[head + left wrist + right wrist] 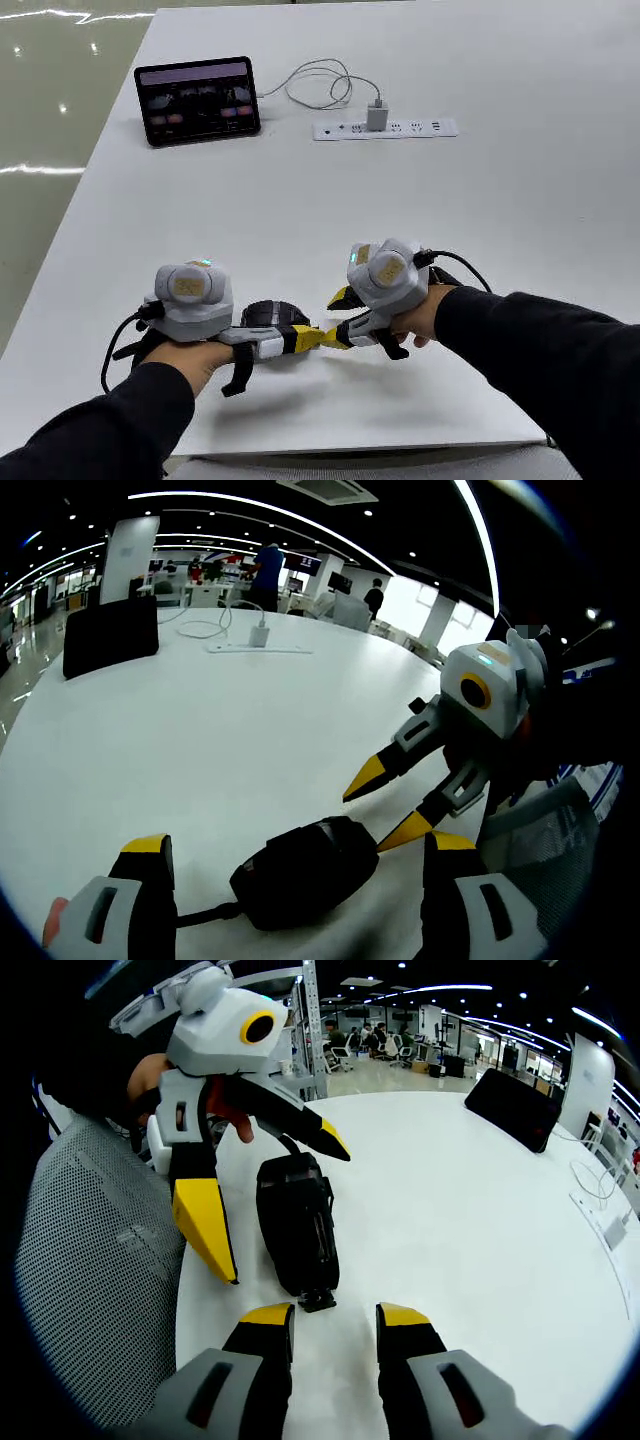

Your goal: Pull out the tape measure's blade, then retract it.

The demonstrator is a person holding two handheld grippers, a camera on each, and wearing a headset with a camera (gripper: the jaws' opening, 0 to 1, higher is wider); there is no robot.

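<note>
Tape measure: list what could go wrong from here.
The left hand-held gripper straddles the tape measure with its jaws open; pulled now, it would likely slide. The end hook lies small and low just ahead of the right hand-held gripper, whose jaws are open; a pinch may miss it.

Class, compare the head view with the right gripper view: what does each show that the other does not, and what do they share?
Head view: the lit screen of the tablet and the person's dark sleeves. Right gripper view: a small tab at the near end of the tape measure, just ahead of the open jaws of the right gripper, plus a mesh chair back. Both: the black tape measure on the white table, with the left gripper open around it.
</note>
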